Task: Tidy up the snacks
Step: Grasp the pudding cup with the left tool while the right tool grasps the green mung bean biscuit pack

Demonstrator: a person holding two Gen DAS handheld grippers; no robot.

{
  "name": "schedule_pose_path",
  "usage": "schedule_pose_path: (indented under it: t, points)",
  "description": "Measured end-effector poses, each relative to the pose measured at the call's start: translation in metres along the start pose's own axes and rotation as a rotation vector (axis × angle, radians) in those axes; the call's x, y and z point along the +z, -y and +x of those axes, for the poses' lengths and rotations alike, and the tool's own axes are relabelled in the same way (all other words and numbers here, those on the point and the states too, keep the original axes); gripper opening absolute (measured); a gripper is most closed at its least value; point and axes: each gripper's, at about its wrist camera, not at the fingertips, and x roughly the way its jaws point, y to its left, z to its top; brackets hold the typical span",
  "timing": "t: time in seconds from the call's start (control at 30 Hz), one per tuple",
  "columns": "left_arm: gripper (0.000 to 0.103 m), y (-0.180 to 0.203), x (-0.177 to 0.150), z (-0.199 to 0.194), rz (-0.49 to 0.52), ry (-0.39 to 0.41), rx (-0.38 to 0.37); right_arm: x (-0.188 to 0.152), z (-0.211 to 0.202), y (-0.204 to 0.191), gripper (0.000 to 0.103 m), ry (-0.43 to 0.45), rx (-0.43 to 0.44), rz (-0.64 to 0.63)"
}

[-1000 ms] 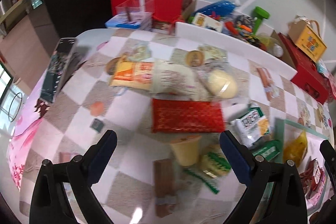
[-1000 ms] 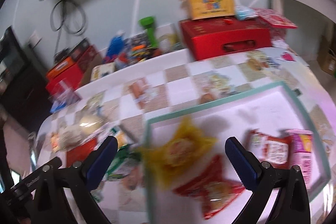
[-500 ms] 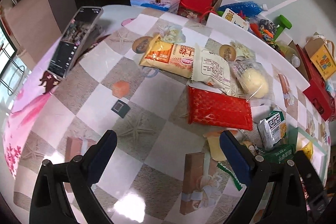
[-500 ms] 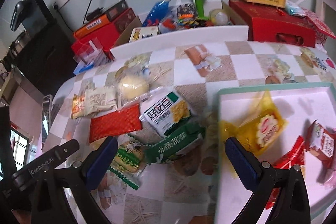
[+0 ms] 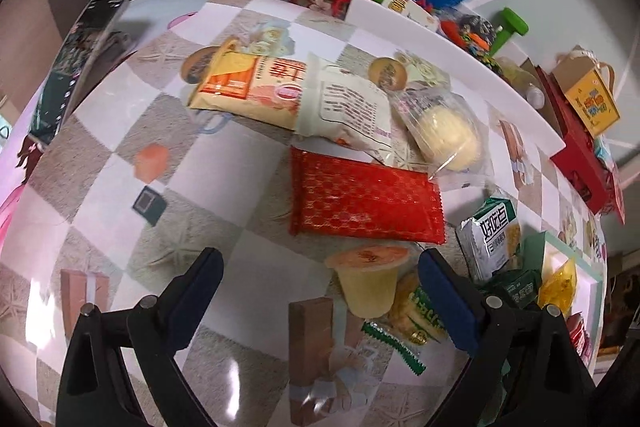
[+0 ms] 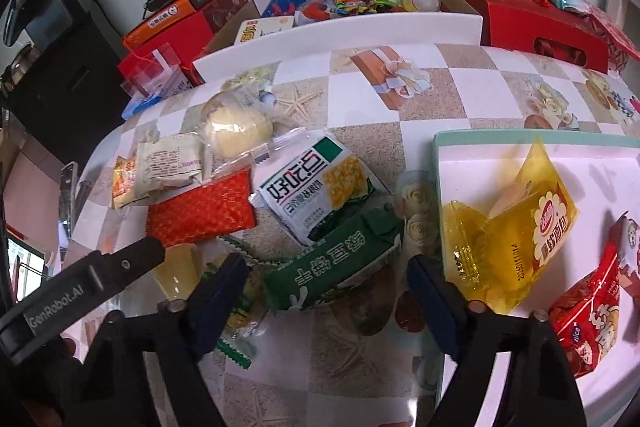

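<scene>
Loose snacks lie on the checked table. In the right wrist view my right gripper [image 6: 324, 287] hangs over a green packet [image 6: 336, 267]. Its jaws are closing with that packet between them, and the pads stand just off its ends. A white-and-green cracker pack [image 6: 316, 187] lies just beyond. The teal-rimmed tray [image 6: 436, 163] to the right holds a yellow packet [image 6: 512, 235] and a red packet [image 6: 588, 311]. In the left wrist view my left gripper [image 5: 320, 287] is open and holds nothing. An orange-lidded jelly cup [image 5: 368, 283] lies near its right finger, in front of a flat red packet [image 5: 364, 203].
Further back lie an orange pack [image 5: 248, 87], a white pack [image 5: 344, 107] and a bagged bun [image 5: 444, 131]. A phone [image 5: 76, 67] rests at the table's left edge. Red boxes [image 6: 536, 23], a blue bottle and a green dumbbell crowd the floor behind the table.
My right gripper has swung left from over the tray to the snack pile, and its jaws have narrowed around the green packet. My left gripper has sunk towards the jelly cup.
</scene>
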Motion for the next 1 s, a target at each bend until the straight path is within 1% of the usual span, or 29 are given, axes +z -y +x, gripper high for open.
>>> schedule_pose_path:
  t: [0.1, 0.23, 0.3, 0.37, 0.43, 0.57, 0.63, 0.8, 0.87, 1.0]
  points:
    - [0.095, 0.006, 0.0, 0.008, 0.022, -0.013, 0.001, 0.001, 0.002, 0.005, 0.08, 0.003, -0.007, 0.012]
    - [0.082, 0.014, -0.003, 0.018, 0.054, -0.041, 0.013, 0.004, 0.003, 0.006, 0.078, 0.008, -0.017, 0.017]
    - [0.082, 0.016, -0.004, 0.022, 0.068, -0.045, 0.027, 0.005, 0.004, 0.006, 0.078, 0.011, -0.019, 0.019]
    - [0.081, 0.018, -0.005, 0.023, 0.083, -0.041, 0.05, 0.006, 0.004, 0.006, 0.075, 0.013, -0.021, 0.022]
    - [0.08, 0.017, -0.005, 0.024, 0.091, -0.041, 0.078, 0.005, 0.004, 0.007, 0.065, 0.014, -0.017, 0.027]
    - [0.08, 0.012, -0.005, 0.023, 0.085, -0.049, 0.103, 0.004, 0.004, 0.013, 0.06, 0.002, 0.01, 0.051]
    - [0.08, 0.011, -0.005, 0.023, 0.08, -0.053, 0.106, 0.004, 0.003, 0.015, 0.055, -0.01, 0.012, 0.055]
    - [0.08, 0.008, -0.004, 0.022, 0.073, -0.063, 0.118, -0.001, -0.001, 0.017, 0.05, -0.051, 0.004, 0.056]
    - [0.079, 0.009, -0.004, 0.022, 0.073, -0.062, 0.113, -0.001, -0.001, 0.017, 0.05, -0.053, -0.002, 0.049]
    - [0.071, 0.008, -0.008, 0.021, 0.091, -0.057, 0.113, -0.003, 0.005, 0.014, 0.047, -0.058, -0.007, 0.026]
